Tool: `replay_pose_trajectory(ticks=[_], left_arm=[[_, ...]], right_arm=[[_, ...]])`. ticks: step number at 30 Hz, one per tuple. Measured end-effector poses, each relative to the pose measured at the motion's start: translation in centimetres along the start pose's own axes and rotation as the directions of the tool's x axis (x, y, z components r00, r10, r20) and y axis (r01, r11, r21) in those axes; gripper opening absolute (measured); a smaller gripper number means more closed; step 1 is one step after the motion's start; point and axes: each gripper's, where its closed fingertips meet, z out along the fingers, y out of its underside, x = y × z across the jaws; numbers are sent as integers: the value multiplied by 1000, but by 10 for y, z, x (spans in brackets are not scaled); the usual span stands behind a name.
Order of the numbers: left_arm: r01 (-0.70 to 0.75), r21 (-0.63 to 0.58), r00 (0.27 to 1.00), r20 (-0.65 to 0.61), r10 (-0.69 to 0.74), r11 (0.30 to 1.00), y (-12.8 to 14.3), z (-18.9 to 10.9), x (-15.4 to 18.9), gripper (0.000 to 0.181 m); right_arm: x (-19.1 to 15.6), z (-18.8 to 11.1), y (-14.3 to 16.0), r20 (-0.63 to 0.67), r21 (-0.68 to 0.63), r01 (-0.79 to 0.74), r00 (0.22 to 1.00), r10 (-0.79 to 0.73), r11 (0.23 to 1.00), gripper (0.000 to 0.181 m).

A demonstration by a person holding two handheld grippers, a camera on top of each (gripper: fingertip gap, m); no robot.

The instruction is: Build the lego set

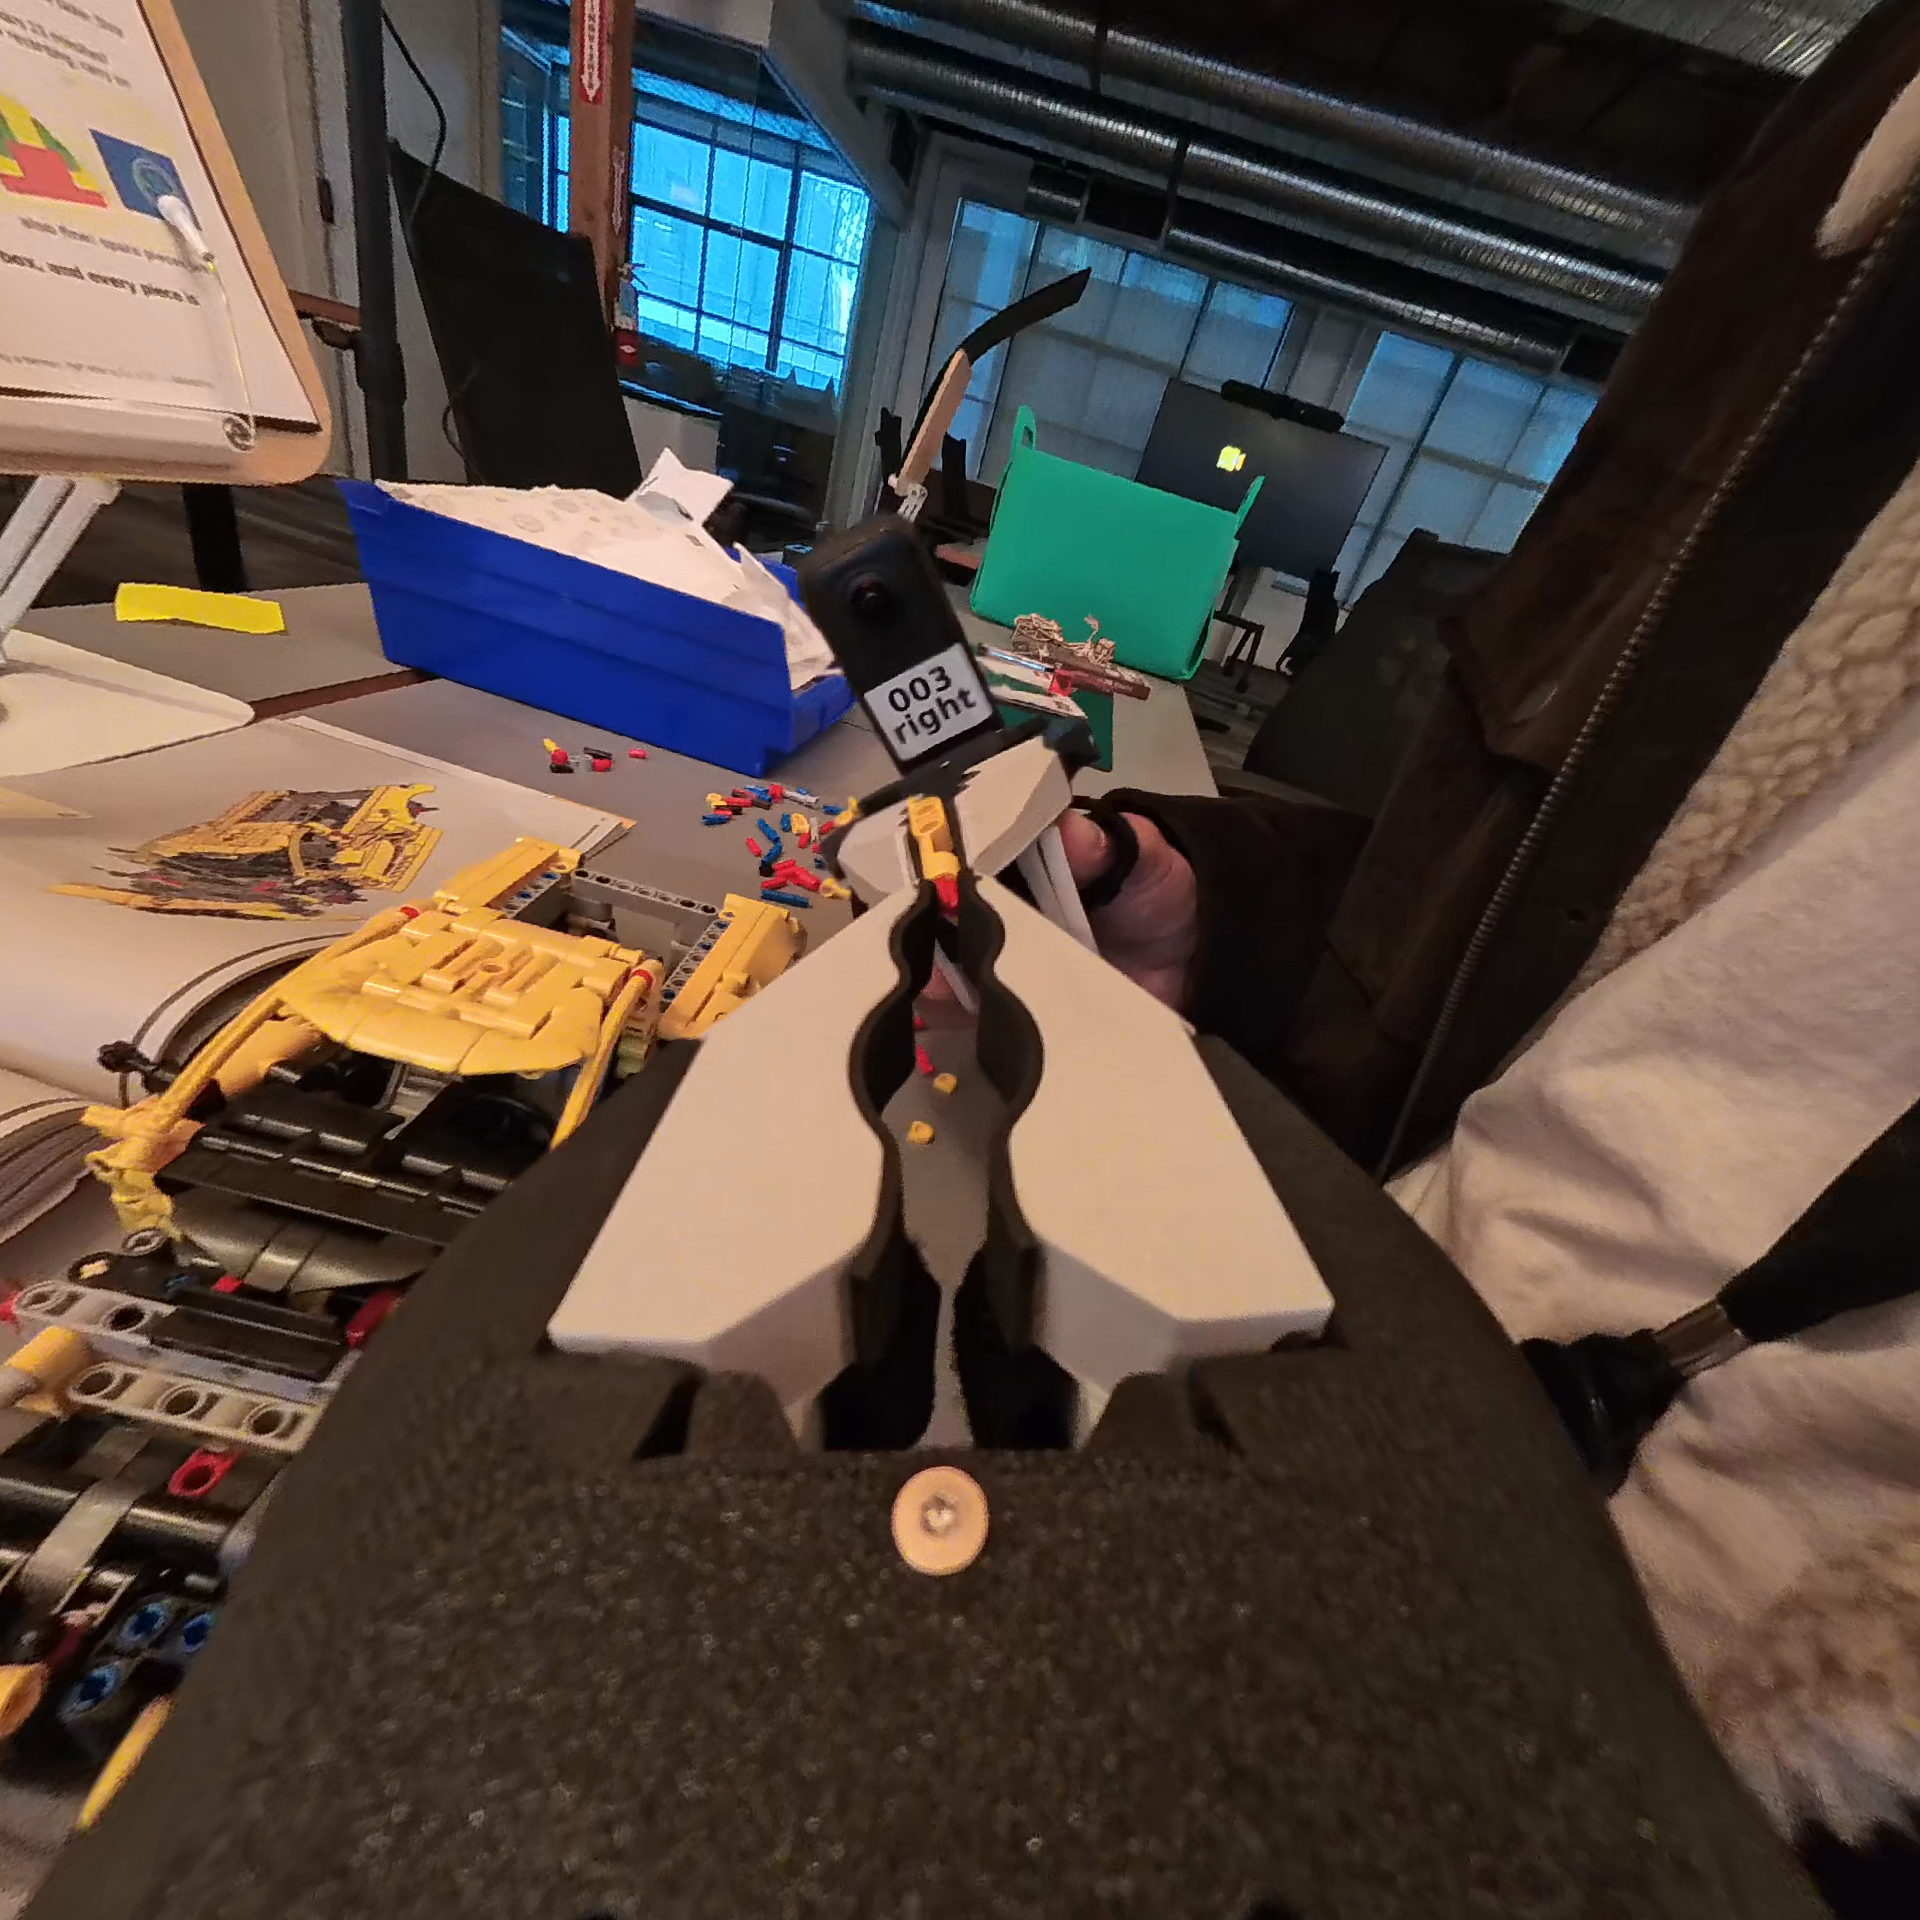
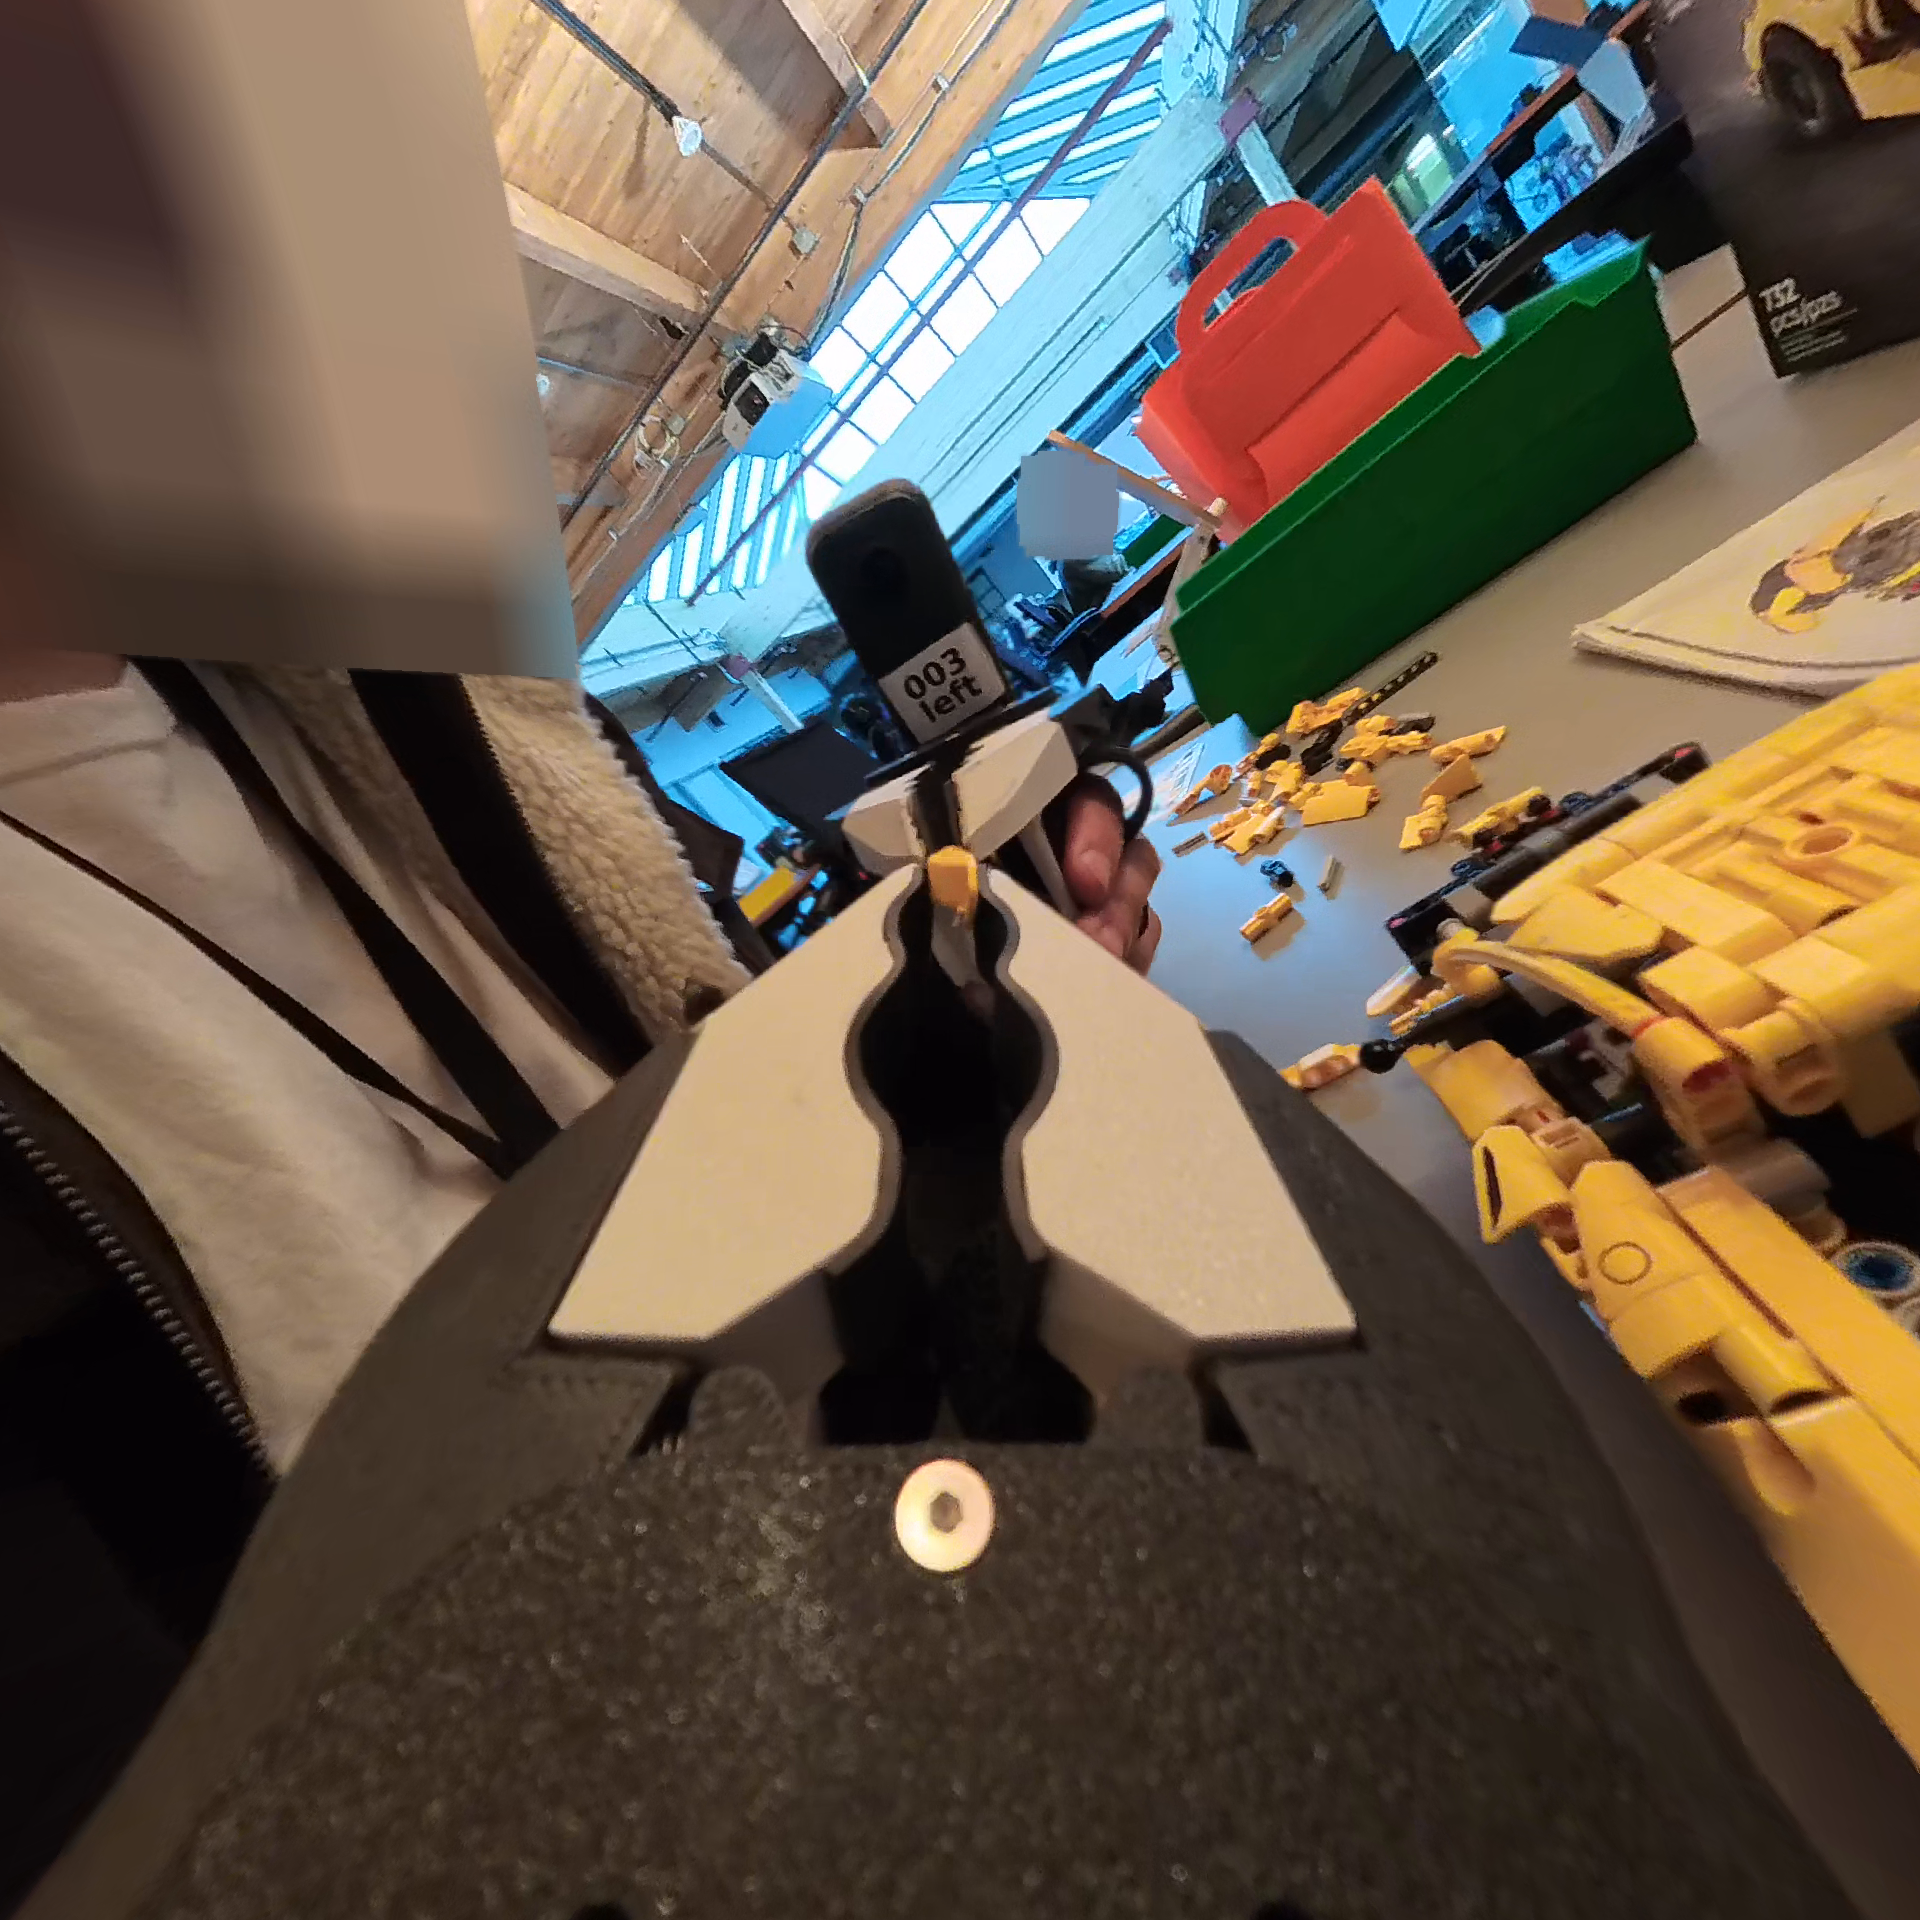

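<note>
While both grippers, left gripper point(image 1: 940, 899) and right gripper point(image 2: 951, 894), pinch one small yellow piece point(image 1: 928, 831) between them above the table, the step looks like joining a red pin point(image 1: 948, 891), needing careful alignment next.

Left gripper point(image 1: 943, 896): matt grey plastic fingers on a rough, grainy black body with one shiny metal screw; the right gripper point(image 2: 948, 896) is finished alike. Left of it, a glossy yellow plastic lego vehicle point(image 1: 488, 987) on a smooth printed paper booklet point(image 1: 208, 831). Beyond, a shiny blue plastic bin point(image 1: 582, 634) holds crumpled white paper; right, fleecy cream cloth jacket lining point(image 1: 1714, 935).
</note>
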Motion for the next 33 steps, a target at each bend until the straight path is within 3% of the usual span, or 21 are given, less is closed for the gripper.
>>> replay_pose_trajectory(ticks=[5, 11, 14, 18, 20, 22, 27, 31, 33], left_arm=[[-60, -18, 998, 26, 60, 998, 0, -4, -2, 4], [-109, -25, 991, 70, 111, 994, -5, -19, -10, 4], [-220, -112, 958, 162, 237, 969, -3, -37, -27, 4], [-366, -304, 856, 261, 446, 880, 7, -72, -57, 3], [-431, -375, 812, 234, 534, 820, 15, -82, -60, 3], [-489, -370, 800, 171, 575, 790, 17, -83, -49, 3], [-483, -293, 867, -30, 497, 825, 20, -64, -9, 4], [-449, -271, 893, -166, 418, 851, 22, -54, 15, 4], [-447, -274, 893, -189, 409, 851, 22, -51, 18, 4]], right_arm=[[5, 2, -1, -33, -31, 16, 999, -17, 999, 8], [16, -9, -10, -97, 20, 19, 995, -17, 1000, 13], [18, -16, -17, -127, 59, 35, 992, -27, 998, 16], [26, -22, -19, -207, 52, 94, 975, -81, 994, 18], [30, -22, -18, -248, 28, 127, 962, -116, 992, 20], [35, -18, -11, -292, -32, 169, 941, -171, 985, 24], [24, 13, 19, -191, -263, 332, 903, -386, 906, 37], [18, 22, 39, -107, -374, 412, 871, -480, 831, 29], [10, 23, 42, -70, -366, 397, 890, -450, 842, 10]])
